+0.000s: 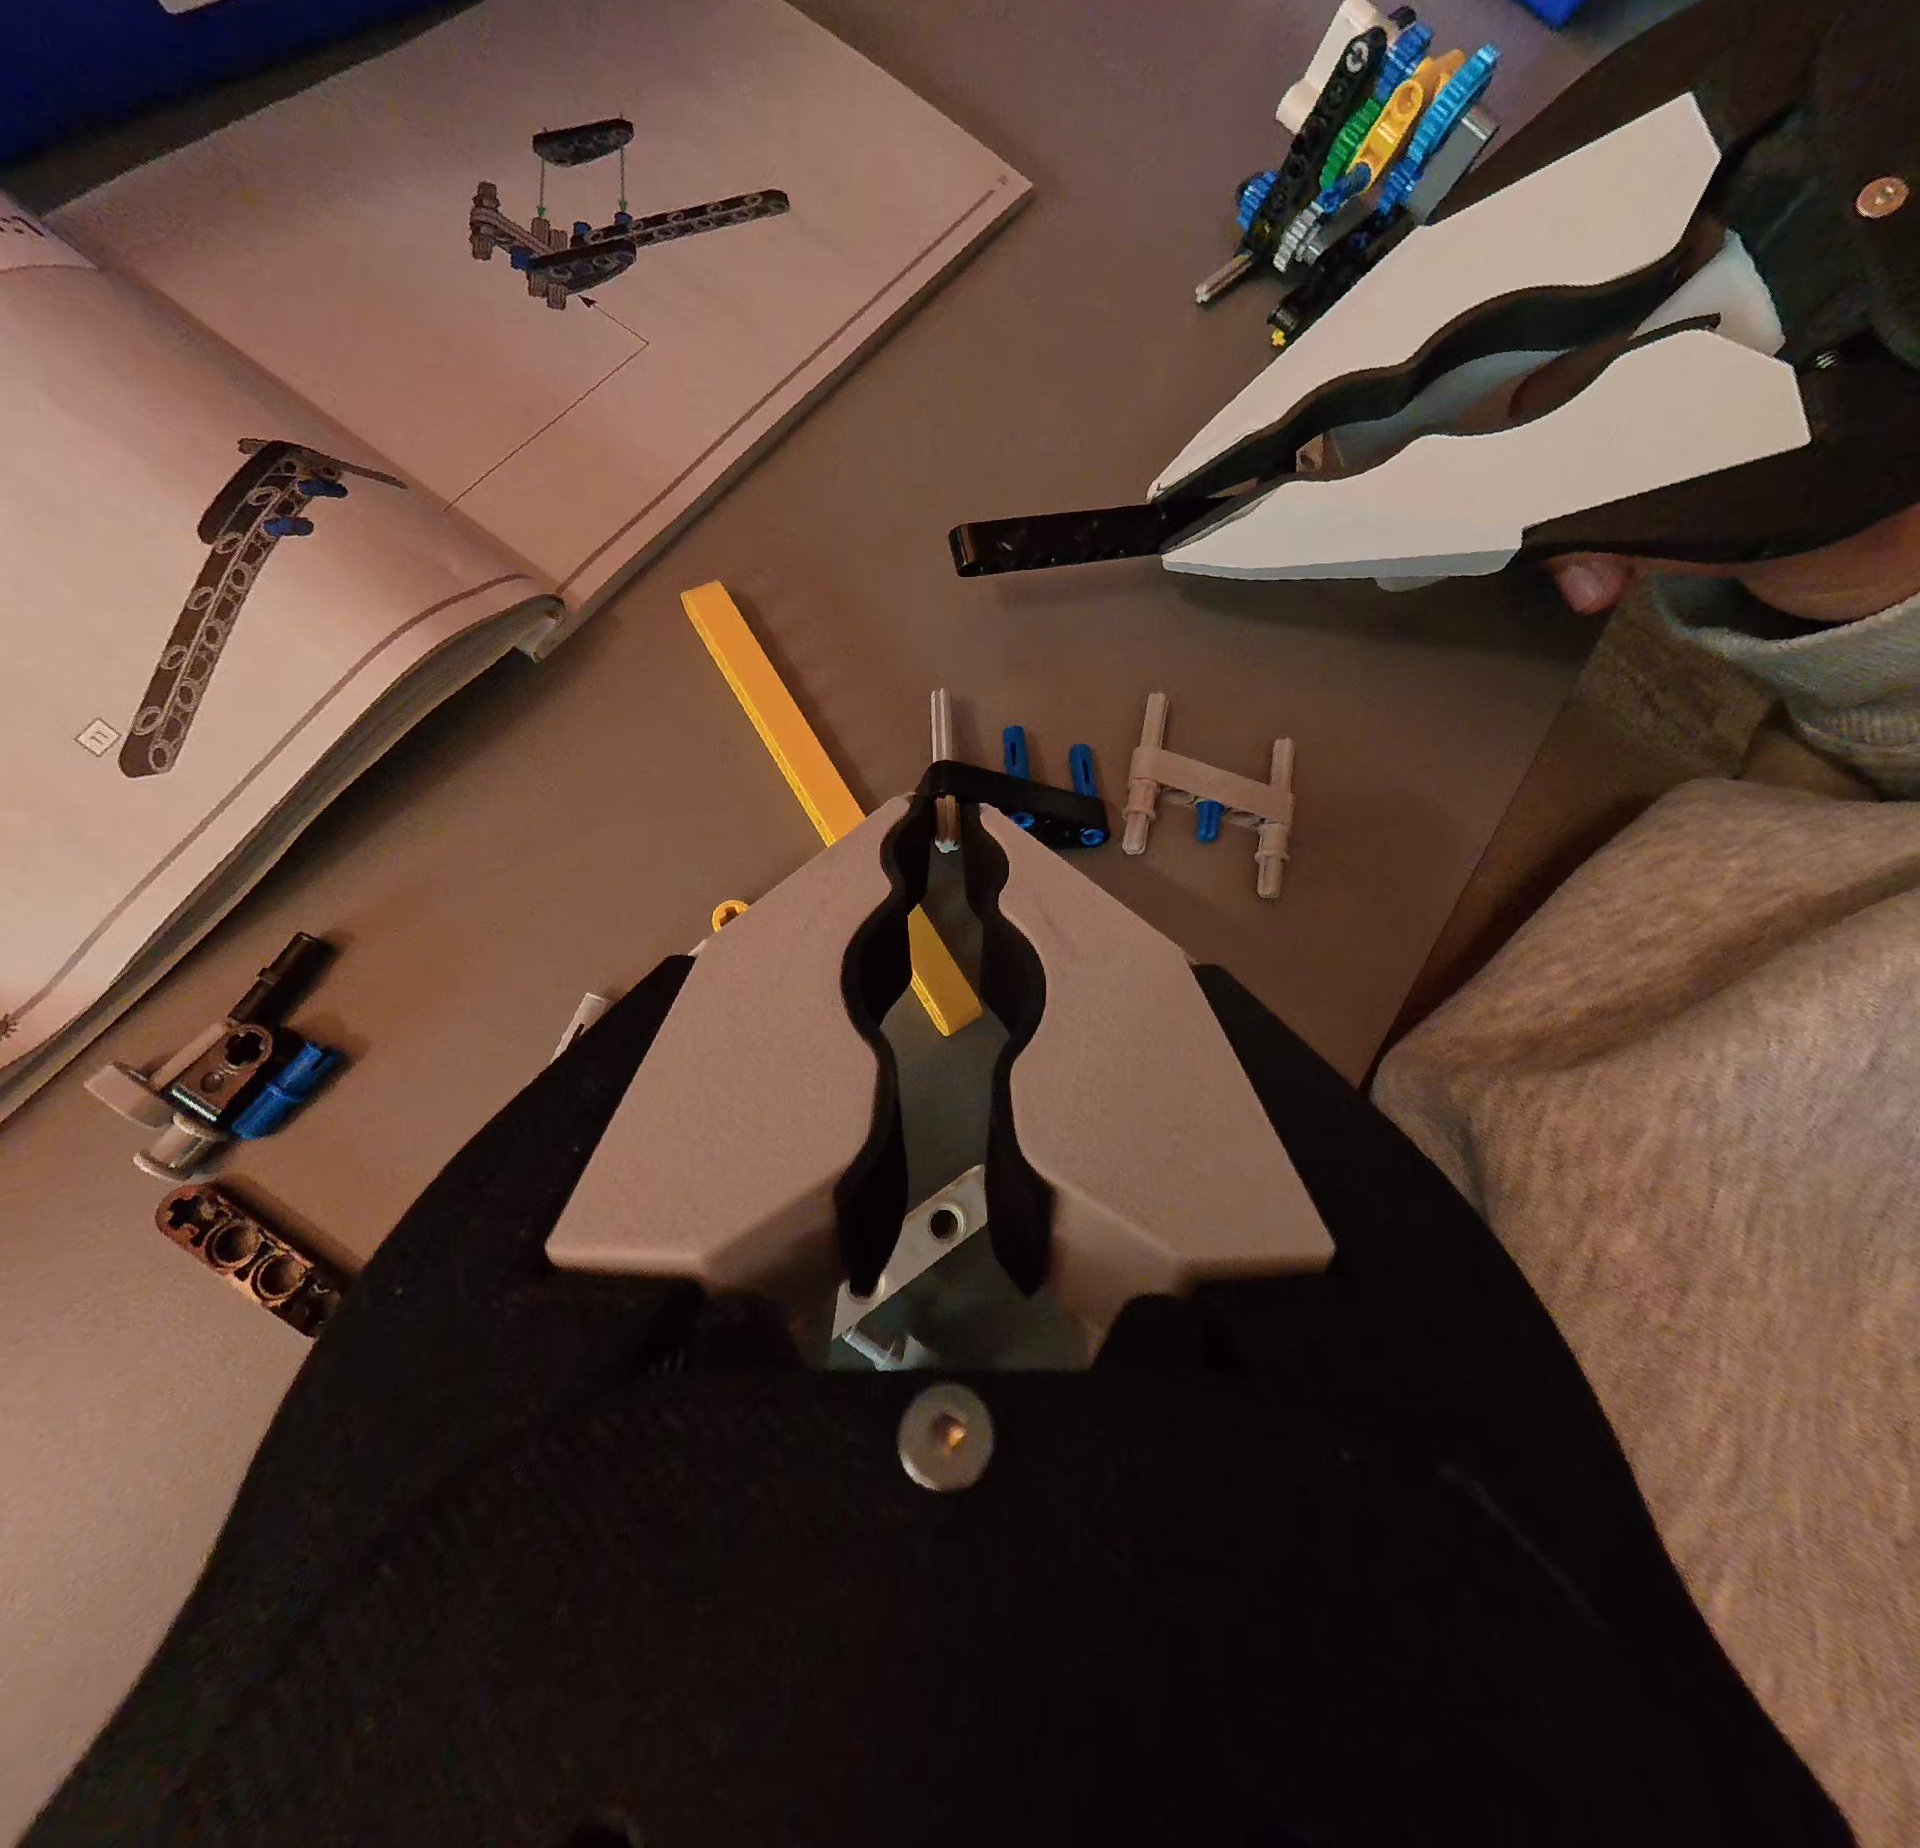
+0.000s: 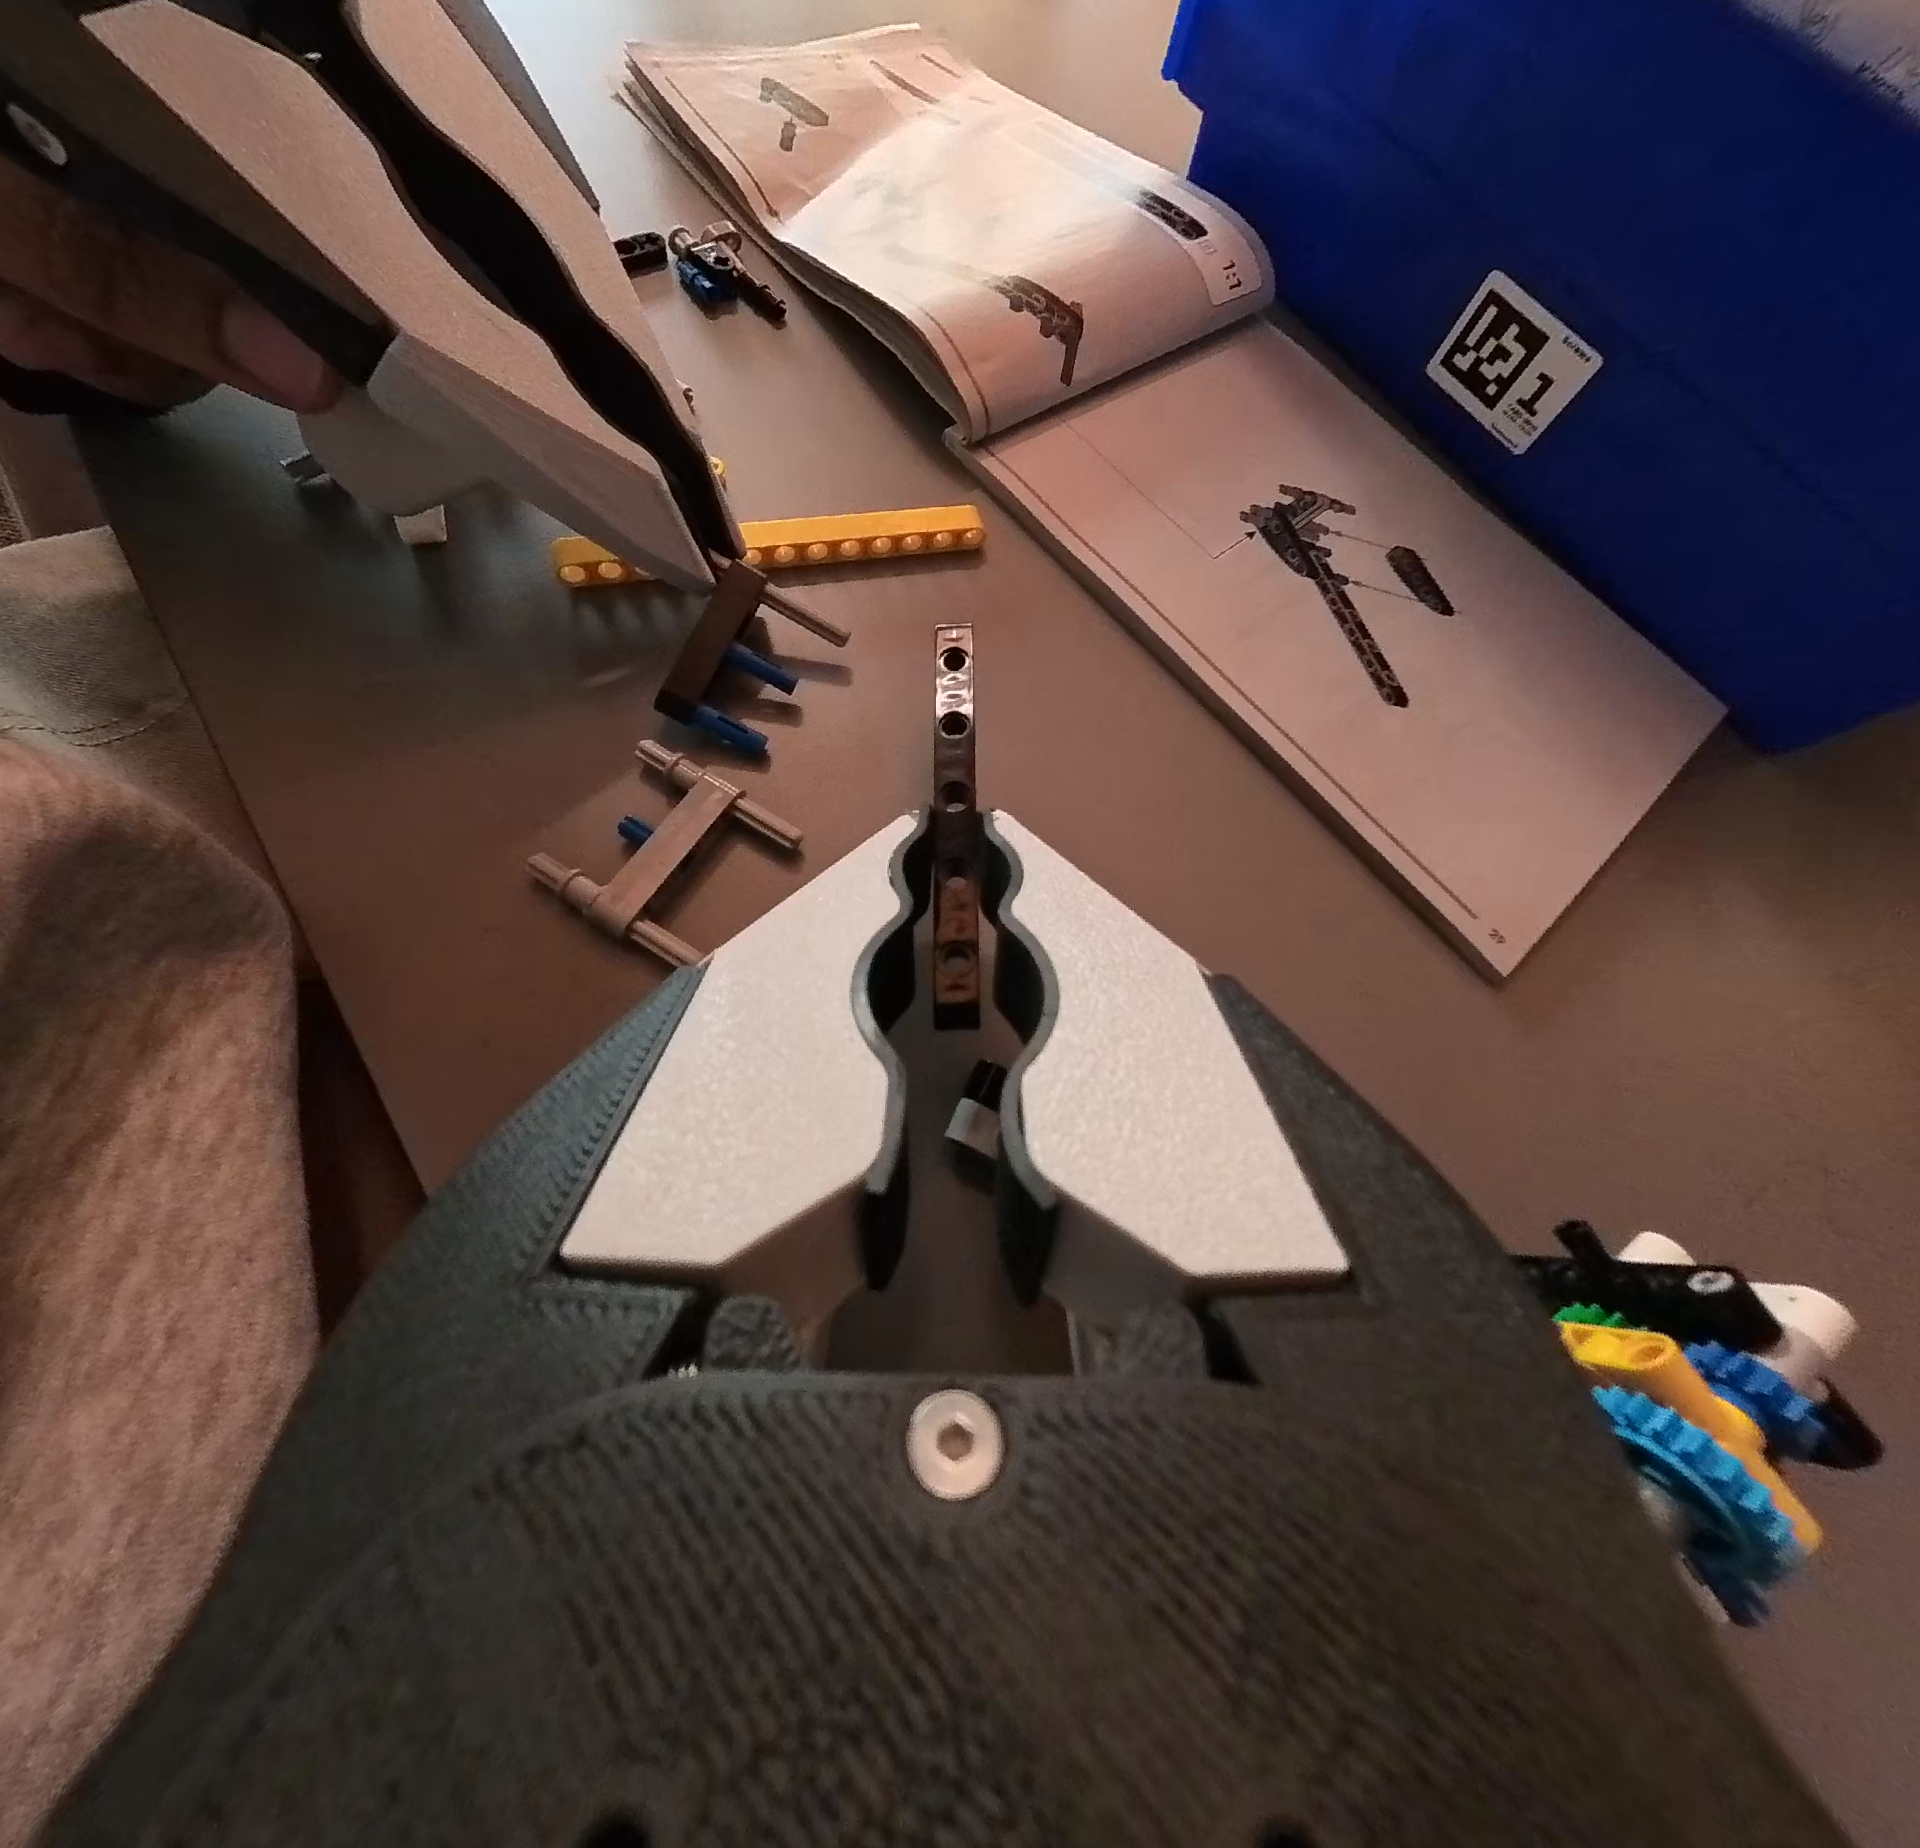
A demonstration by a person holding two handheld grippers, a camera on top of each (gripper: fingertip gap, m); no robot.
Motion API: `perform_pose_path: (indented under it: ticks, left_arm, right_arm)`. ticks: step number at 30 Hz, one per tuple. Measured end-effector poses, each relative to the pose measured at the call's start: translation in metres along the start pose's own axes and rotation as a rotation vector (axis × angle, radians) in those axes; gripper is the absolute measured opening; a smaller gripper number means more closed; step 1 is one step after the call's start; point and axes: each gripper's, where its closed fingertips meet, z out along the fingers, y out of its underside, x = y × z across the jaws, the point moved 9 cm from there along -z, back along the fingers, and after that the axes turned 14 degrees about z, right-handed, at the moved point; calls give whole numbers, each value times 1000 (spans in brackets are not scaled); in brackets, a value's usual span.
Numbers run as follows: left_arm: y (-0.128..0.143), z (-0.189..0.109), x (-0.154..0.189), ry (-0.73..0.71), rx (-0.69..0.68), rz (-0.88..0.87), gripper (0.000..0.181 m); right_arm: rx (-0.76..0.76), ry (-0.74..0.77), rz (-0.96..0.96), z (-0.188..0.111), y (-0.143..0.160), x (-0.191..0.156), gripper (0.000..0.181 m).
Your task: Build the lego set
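You are holding the left grey-and-black two-finger gripper (image 1: 948, 811) angled down, its tips pinching closed. Your right white-and-black gripper (image 2: 954, 830) is reaching forward, clamping tight, your fingers (image 1: 1584, 583) wrapping its handle.

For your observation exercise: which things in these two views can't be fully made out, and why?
- Yellow beam: left wrist view, near end behind left gripper.
- Long black beam: right wrist view, rear inside right gripper.
- Gear assembly: partly behind the gripper body.

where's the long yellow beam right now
The long yellow beam lies flat on the table, between the open booklet and the left tongs, partly under them.
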Motion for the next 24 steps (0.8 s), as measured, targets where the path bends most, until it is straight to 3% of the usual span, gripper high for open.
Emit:
perform_pose_path:
  ticks: [24]
  left_arm:
    - [1, 0, 0, 19, 4, -13, 4]
  right_arm:
    - [-10, -18, 42, 2, -1, 5, 7]
